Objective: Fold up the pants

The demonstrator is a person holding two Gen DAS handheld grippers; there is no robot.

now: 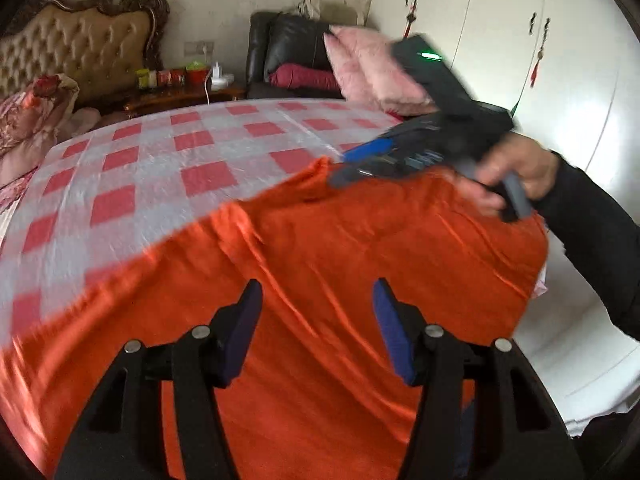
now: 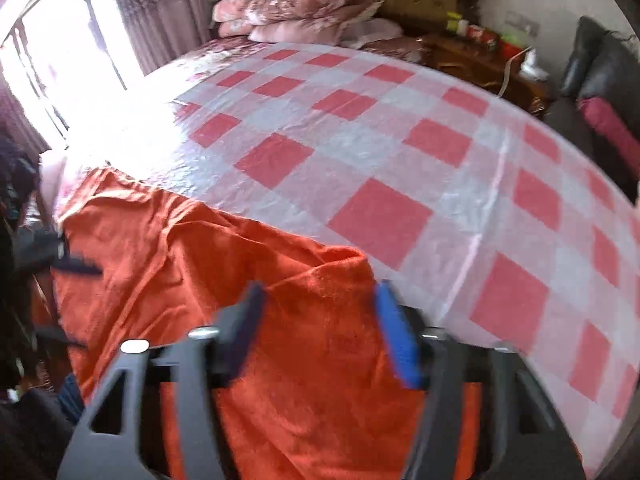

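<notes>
Orange pants (image 1: pixel 320 248) lie spread along the near edge of a bed covered by a red-and-white checked sheet (image 1: pixel 160 152), probably laid flat so they can be folded. The left gripper (image 1: pixel 316 320) hangs above the cloth with its jaws spread and nothing between them; orange fabric fills the gap below and ahead of the fingers. The right gripper (image 2: pixel 316 328) is likewise spread wide, with a raised corner of the pants just ahead of its jaws, apparently the edge it means to take. From the left wrist view, a hand (image 1: pixel 516 176) holds this right gripper over the far edge of the pants, beyond and right of the left jaws. Both views are blurred. Neither gripper pinches the cloth, so folding looks barely started.
</notes>
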